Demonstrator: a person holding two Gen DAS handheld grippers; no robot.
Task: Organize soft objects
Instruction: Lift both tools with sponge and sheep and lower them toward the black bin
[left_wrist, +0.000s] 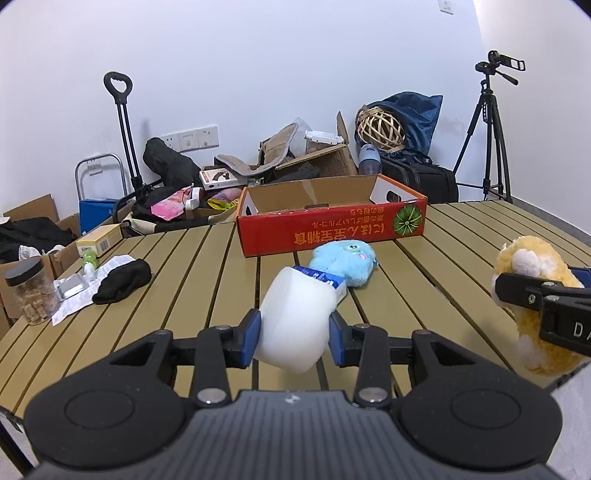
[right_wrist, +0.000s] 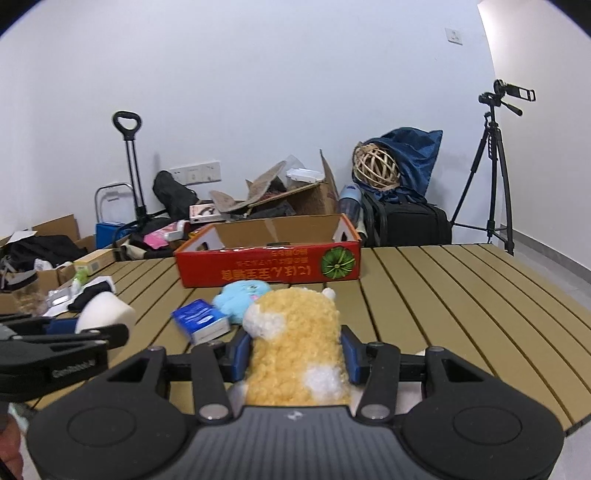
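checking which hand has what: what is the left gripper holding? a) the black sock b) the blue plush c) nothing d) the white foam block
d: in the left wrist view the left gripper has its blue pads pressed on both sides of the white foam block, while the blue plush lies on the table and the black sock lies off to the side.

Smooth matt white foam block (left_wrist: 295, 321), curly yellow-and-white plush toy (right_wrist: 295, 339), fluffy blue plush toy (left_wrist: 345, 260), glossy red printed cardboard box (left_wrist: 332, 225), slatted tan matt table (left_wrist: 184, 288), black knit cloth (left_wrist: 123, 280).
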